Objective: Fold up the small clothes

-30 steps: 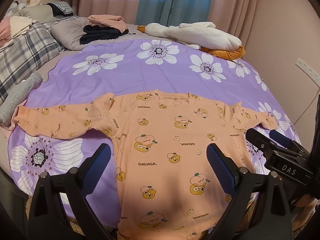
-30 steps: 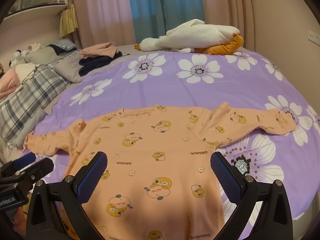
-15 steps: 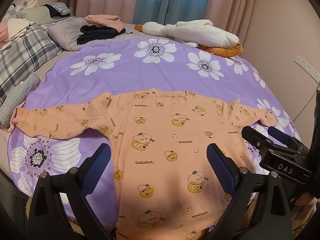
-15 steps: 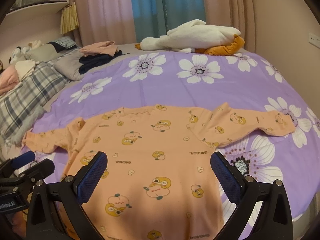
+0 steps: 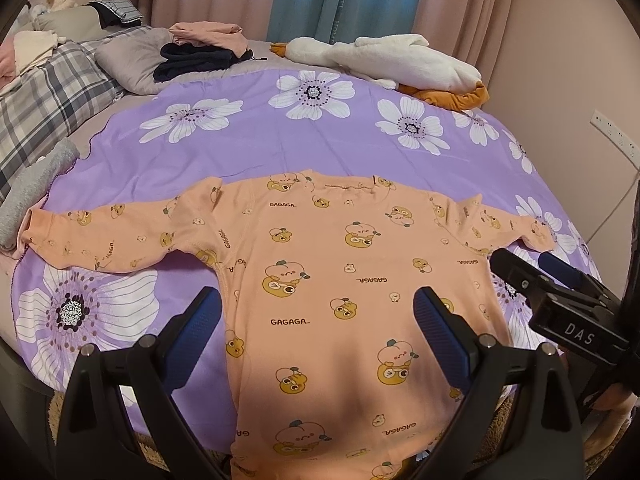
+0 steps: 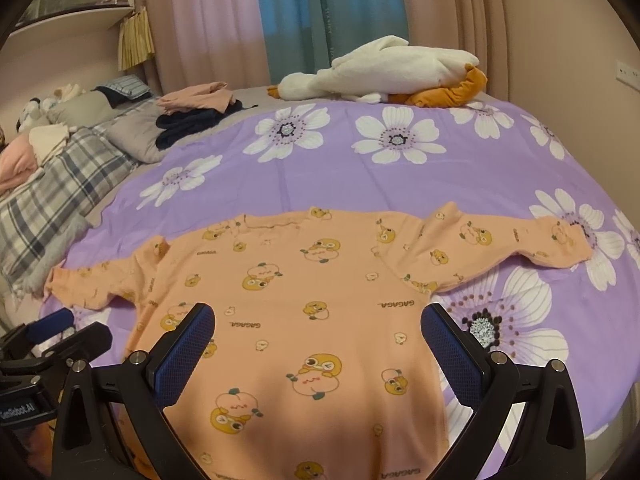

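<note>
Covering most of both views, the bed (image 5: 320, 144) wears a purple sheet printed with big white flowers, and the orange long-sleeved top (image 5: 340, 280) lies flat on its near half, front up, both sleeves stretched out to left and right, hem toward the near edge. No fold shows in it yet, so I judge the task to be at its very start: the top is spread and ready, and every fold is left to do.

At the far edge a plush goose (image 6: 384, 72) lies on its side; to the far left a plaid blanket (image 5: 44, 108) and a small pile of folded clothes (image 5: 200, 52) sit beside a grey pillow.

The left gripper (image 5: 316, 320) hangs above the top's left side seam with its blue fingers spread wide and nothing between them. The right gripper (image 6: 318, 340) hangs over the lower body of the top, fingers equally wide and empty.

Only the left wrist view shows the left cuff touching a grey rolled cloth (image 5: 32, 188); only the right wrist view shows the right cuff (image 6: 568, 248) whole, lying on a white flower.
</note>
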{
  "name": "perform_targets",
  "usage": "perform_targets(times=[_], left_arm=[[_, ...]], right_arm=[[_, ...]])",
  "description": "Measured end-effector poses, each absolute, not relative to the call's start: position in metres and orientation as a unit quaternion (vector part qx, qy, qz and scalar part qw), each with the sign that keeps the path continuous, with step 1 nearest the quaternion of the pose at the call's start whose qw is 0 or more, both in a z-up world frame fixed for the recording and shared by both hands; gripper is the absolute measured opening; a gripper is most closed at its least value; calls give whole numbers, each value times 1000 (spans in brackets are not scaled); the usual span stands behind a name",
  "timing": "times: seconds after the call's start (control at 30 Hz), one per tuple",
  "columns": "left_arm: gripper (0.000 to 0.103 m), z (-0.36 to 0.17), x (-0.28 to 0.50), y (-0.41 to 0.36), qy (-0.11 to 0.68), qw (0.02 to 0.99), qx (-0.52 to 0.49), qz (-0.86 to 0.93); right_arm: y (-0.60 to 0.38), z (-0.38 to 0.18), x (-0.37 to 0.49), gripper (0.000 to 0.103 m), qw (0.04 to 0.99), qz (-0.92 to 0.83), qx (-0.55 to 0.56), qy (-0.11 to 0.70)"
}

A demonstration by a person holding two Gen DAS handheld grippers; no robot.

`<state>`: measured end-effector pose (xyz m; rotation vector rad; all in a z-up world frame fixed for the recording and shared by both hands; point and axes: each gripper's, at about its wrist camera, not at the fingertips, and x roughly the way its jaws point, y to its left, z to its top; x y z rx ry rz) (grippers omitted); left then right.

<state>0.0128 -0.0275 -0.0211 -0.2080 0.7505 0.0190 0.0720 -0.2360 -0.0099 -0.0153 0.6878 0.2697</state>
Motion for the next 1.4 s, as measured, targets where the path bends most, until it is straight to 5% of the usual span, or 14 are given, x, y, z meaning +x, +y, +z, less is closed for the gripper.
perform_targets(times=[1.07, 1.3, 1.4], left_arm=[[96, -39, 36, -27, 392, 913, -112, 2], [82, -63, 57, -16, 418, 898, -136, 4], [77, -76, 68, -15, 437, 888, -140, 4]], right_arm=[[-279, -14, 91, 102, 924, 124, 73, 355], [-371, -22, 111, 102, 906, 82, 204, 361], [-420, -32, 120, 95, 899, 21, 246, 362]])
